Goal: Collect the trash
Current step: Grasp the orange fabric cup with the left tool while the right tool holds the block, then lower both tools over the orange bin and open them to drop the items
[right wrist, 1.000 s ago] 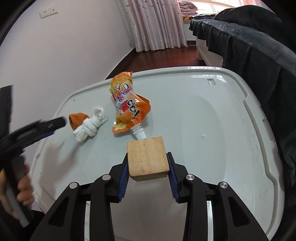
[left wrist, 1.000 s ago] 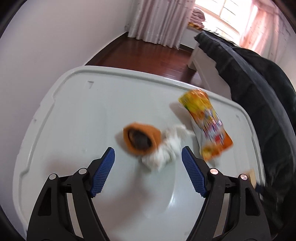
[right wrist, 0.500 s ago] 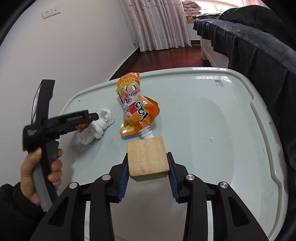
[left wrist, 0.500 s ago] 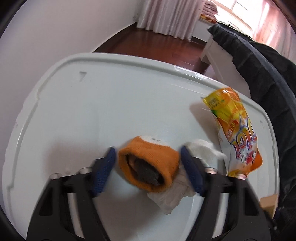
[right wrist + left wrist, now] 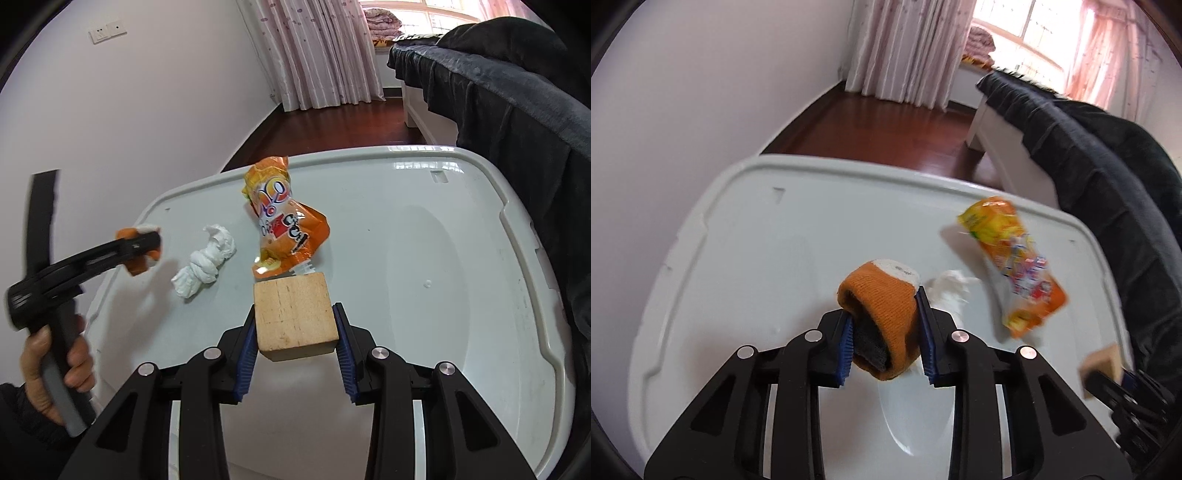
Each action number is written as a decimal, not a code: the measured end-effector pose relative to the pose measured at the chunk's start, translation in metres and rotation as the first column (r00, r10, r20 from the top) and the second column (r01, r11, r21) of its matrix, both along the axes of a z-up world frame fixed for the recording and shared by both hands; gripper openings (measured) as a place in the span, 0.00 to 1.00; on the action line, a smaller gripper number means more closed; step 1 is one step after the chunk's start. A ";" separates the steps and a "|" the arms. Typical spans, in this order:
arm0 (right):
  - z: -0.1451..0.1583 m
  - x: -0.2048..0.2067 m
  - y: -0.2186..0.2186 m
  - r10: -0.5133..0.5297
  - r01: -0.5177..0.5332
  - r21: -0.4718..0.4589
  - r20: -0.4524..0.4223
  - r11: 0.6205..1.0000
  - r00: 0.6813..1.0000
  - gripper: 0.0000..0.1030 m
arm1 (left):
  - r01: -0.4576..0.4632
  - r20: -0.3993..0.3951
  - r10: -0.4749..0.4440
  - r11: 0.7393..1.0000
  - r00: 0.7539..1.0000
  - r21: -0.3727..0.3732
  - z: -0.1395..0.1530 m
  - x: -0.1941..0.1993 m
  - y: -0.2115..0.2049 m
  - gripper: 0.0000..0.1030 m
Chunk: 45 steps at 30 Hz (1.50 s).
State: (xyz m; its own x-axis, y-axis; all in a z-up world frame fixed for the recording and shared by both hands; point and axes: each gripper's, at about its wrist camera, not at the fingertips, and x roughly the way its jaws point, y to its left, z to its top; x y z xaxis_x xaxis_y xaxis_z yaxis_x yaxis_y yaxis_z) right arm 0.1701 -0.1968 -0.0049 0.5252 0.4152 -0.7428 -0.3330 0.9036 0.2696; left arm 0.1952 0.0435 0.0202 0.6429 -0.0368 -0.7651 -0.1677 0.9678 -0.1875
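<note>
My left gripper is shut on an orange knitted sock with a grey inside and white toe, and holds it above the white plastic lid. The sock also shows in the right wrist view, lifted clear of the lid. My right gripper is shut on a wooden block above the lid's near side. A crumpled white tissue lies on the lid left of an orange snack pouch. The tissue and pouch lie right of the sock in the left wrist view.
A dark blanket over a bed runs along the lid's right side. A white wall stands to the left. Wooden floor and pink curtains lie beyond the lid.
My left gripper moved onto the sock, closed on it and lifted it off the lid, away from the tissue. My right gripper kept hold of the wooden block.
</note>
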 end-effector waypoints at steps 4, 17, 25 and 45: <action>0.005 -0.013 0.002 0.009 -0.009 0.002 0.018 1.000 1.000 0.37 | 0.021 0.017 -0.021 1.000 1.000 0.009 0.016 -0.030 -0.013 0.28; 0.014 -0.103 -0.014 0.011 -0.010 -0.017 0.089 1.000 0.996 0.37 | 0.029 -0.008 -0.028 0.993 1.000 0.118 0.016 -0.131 -0.051 0.28; 0.021 -0.168 -0.021 0.025 -0.016 -0.064 0.146 0.998 0.989 0.37 | 0.104 -0.034 -0.100 0.985 0.994 0.138 0.006 -0.191 -0.077 0.28; -0.012 -0.259 -0.030 0.067 -0.060 -0.101 0.063 0.993 0.996 0.37 | 0.210 -0.207 -0.187 0.973 0.960 0.096 -0.045 -0.269 -0.096 0.28</action>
